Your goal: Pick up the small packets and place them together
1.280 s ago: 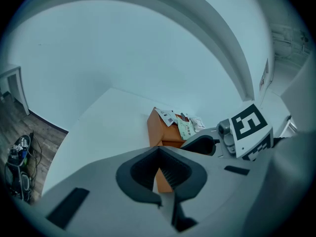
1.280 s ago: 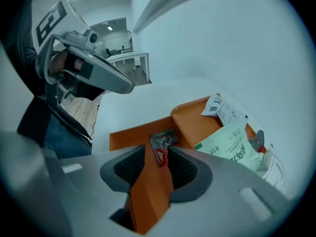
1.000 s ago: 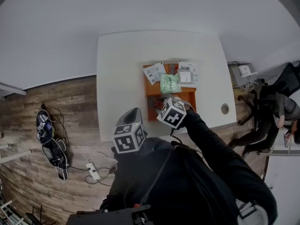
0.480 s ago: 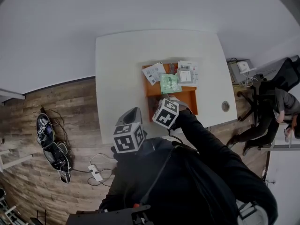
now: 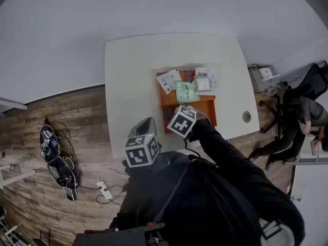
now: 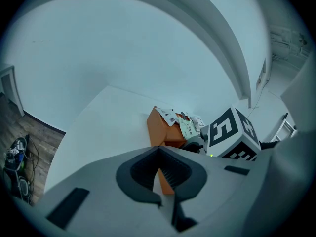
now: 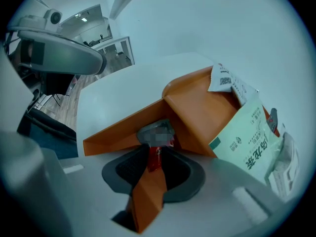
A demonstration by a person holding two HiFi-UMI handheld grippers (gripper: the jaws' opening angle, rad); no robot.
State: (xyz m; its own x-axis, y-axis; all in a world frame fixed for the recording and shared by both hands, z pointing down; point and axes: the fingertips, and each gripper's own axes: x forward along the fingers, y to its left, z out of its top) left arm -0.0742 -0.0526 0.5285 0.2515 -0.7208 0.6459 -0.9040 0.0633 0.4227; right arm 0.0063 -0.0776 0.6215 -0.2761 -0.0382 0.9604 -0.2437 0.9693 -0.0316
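In the head view, shoes (image 5: pixel 54 155) and a power strip (image 5: pixel 102 188) lie on the wood floor at the lower left. The white table (image 5: pixel 128 76) fills the middle of the frame.

The left gripper (image 6: pixel 158 152) hangs over the table's lower edge, left of the tray and apart from it. Its own view shows the jaws drawn together with nothing between them.

The orange tray (image 5: pixel 206 107) sits right of the table's centre and has an upper and a lower compartment. In the upper one the packets lie together. A white packet (image 5: pixel 168 80) leans over the left rim and a green packet (image 5: pixel 186 92) lies in the middle, against the divider. More white packets (image 5: pixel 205 80) are stacked at the right, touching the green one.

The right gripper (image 7: pixel 157 149) reaches into the lower compartment, its marker cube covering much of that space in the head view. In the right gripper view its jaws are closing, and a small red packet (image 7: pixel 155 157) stands upright between them, pinched at the tips. The top of this packet is blurred. It is in the lower compartment, just below the divider and apart from the other packets. The green packet shows beyond the divider at the right of that view.

Further right on the table lies a small round thing (image 5: pixel 246 117). A person (image 5: pixel 302 118) sits at the frame's right edge.
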